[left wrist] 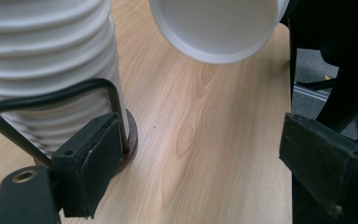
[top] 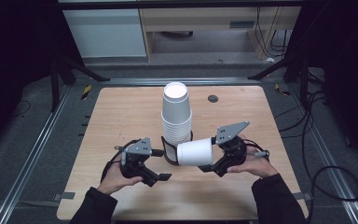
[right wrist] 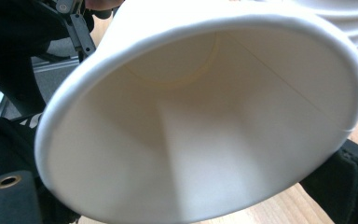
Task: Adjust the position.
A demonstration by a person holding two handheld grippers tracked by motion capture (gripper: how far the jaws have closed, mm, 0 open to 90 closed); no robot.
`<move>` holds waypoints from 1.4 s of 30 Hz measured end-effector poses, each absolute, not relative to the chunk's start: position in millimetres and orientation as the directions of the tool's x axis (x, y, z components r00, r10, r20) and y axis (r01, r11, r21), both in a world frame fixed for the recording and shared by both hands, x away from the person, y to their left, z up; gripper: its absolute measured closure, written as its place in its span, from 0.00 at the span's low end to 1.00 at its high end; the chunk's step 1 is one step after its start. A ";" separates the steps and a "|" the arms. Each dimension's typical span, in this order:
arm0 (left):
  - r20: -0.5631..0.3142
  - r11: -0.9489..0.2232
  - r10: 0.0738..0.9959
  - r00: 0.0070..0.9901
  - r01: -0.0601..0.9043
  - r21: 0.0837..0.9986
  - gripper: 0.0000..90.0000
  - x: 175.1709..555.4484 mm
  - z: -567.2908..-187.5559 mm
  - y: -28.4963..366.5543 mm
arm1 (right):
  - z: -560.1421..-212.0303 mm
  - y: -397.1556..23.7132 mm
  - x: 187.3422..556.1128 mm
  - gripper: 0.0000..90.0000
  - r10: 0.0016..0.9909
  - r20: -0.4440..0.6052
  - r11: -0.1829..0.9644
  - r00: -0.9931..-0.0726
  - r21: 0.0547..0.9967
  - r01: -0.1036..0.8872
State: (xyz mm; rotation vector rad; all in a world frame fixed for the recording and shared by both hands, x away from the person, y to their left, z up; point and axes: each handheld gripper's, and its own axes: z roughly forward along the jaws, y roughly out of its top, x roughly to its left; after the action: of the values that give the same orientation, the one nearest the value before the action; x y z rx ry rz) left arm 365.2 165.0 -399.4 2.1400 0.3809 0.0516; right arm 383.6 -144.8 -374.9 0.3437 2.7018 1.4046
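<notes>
A tall stack of white paper cups (top: 176,114) stands upside down mid-table inside a black wire holder (top: 169,152). My right gripper (top: 209,155) is shut on a single white cup (top: 195,152), held on its side just right of the stack's foot and clear of the table. In the right gripper view I look into that cup's open mouth (right wrist: 191,130), with the jaws on either side of it. My left gripper (top: 162,164) is open beside the holder. In the left gripper view one pad (left wrist: 93,163) lies against the wire holder (left wrist: 51,100) at the stack (left wrist: 46,56), and the single cup's base (left wrist: 214,23) hangs above.
The wooden table (top: 121,116) has a small dark round grommet (top: 213,98) behind the stack. Metal rails and black cables (top: 326,177) run along the floor on both sides. The person's hands rest near the table's front edge.
</notes>
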 end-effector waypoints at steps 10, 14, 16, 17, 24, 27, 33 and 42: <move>-0.095 -0.550 0.280 0.955 0.241 0.800 0.13 368.6 -399.9 160.0 | -369.1 -128.5 385.3 0.10 0.196 -0.014 0.628 -0.980 0.770 0.115; -0.097 -0.564 0.277 0.956 0.243 0.789 0.12 369.7 -399.8 155.8 | -370.1 -124.0 384.5 0.10 0.181 -0.021 0.655 -0.983 0.748 0.105; -0.094 -0.580 0.266 0.959 0.237 0.780 0.11 370.3 -399.7 153.1 | -370.9 -121.4 384.5 0.10 0.172 -0.026 0.671 -0.985 0.735 0.098; -0.090 -0.583 0.266 0.960 0.235 0.778 0.11 370.0 -399.6 151.7 | -371.4 -120.0 384.3 0.10 0.170 -0.028 0.680 -0.985 0.727 0.097; -0.088 -0.600 0.234 0.968 0.215 0.771 0.10 368.9 -399.8 145.0 | -377.2 -108.9 383.9 0.10 0.147 -0.033 0.724 -0.989 0.685 0.085; -0.091 -0.604 0.225 0.970 0.212 0.768 0.10 367.9 -400.0 142.7 | -380.2 -103.3 383.5 0.10 0.130 -0.026 0.737 -0.991 0.671 0.079; -0.084 -0.633 0.205 0.975 0.198 0.749 0.10 367.8 -401.2 137.6 | -384.9 -92.0 383.0 0.10 0.106 -0.029 0.764 -0.994 0.642 0.063; -0.089 -0.660 0.181 0.979 0.188 0.728 0.12 369.0 -404.9 131.3 | -388.4 -84.8 382.4 0.10 0.094 -0.022 0.776 -0.995 0.628 0.060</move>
State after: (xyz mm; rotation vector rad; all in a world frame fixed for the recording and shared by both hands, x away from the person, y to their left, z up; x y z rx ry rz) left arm 369.0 131.3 -404.9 2.3048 0.2564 -0.0106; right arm 382.4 -84.8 -388.4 0.1265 2.9110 1.0267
